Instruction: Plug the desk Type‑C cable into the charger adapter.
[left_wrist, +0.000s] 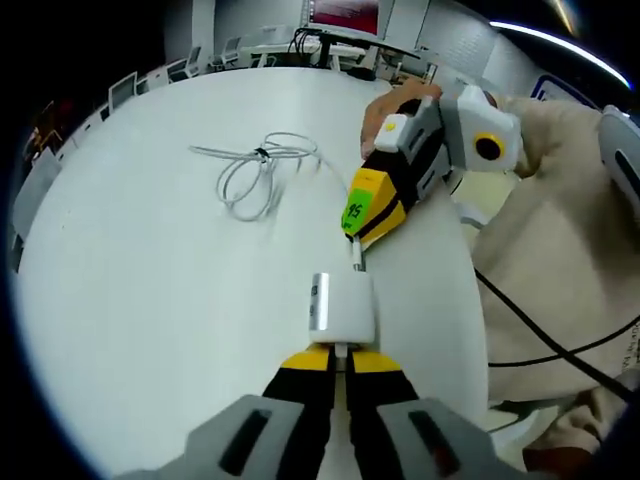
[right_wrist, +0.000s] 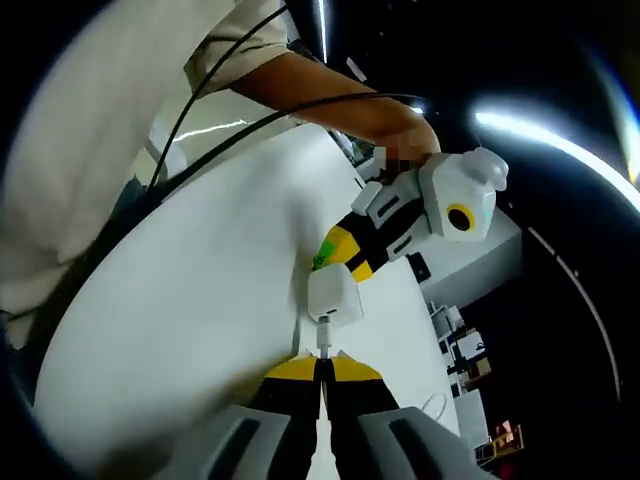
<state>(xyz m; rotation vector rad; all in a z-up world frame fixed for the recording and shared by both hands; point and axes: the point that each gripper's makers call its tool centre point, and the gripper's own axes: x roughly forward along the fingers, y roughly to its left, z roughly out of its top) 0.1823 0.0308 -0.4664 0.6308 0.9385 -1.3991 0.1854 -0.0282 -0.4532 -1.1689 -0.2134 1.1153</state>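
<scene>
White charger adapter with a silver band at the frame's centre; white cable at upper left on the white bench; yellow-and-black left claw tips; right claw with a green label.

A round white table — a coiled white cable lies loose on its top.

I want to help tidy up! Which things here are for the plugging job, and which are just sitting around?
For the job:
- charger adapter, held by the left claw
- Type-C cable plug, pinched in the right claw, close to the adapter
- the rest of the cable, coiled on the table

Just around:
- white table
- chairs and desks at the back
</scene>
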